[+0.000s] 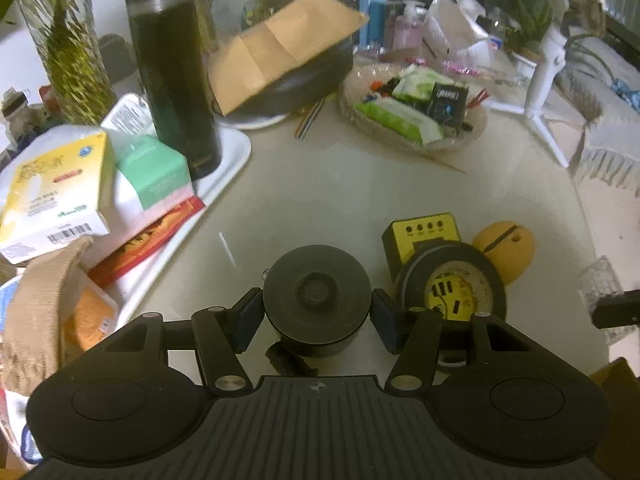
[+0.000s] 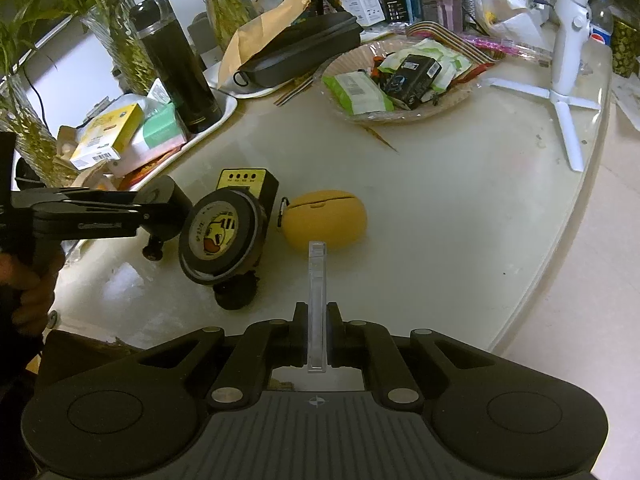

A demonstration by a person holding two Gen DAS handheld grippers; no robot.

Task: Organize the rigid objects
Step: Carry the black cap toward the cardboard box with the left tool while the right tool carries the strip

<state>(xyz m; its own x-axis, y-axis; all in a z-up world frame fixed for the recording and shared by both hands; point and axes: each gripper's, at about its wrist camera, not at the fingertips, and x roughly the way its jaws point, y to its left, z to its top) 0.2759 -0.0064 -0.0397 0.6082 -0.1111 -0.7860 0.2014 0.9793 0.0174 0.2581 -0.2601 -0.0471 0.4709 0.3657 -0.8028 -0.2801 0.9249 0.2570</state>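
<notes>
On the left of the worktop, a white tray carried a yellow box, a mint-green box and a tall black flask. The left claw stood partly open around a black round suction-cup mount; its blue pads sat just beside the mount's rim on either side, and whether they pressed on it could not be told. Just right of the mount stood a second round mount with a yellow-printed disc face, leaning against a yellow tester box. Beside that lay a yellow egg-shaped case, flat on the worktop. Further back, a wicker basket held wipe packets and small dark packages, and a white tripod stand stood upright near the right edge. The right claw was clamped fully on a thin clear plastic strip, held edge-on above the worktop, short of the egg-shaped case.
</notes>
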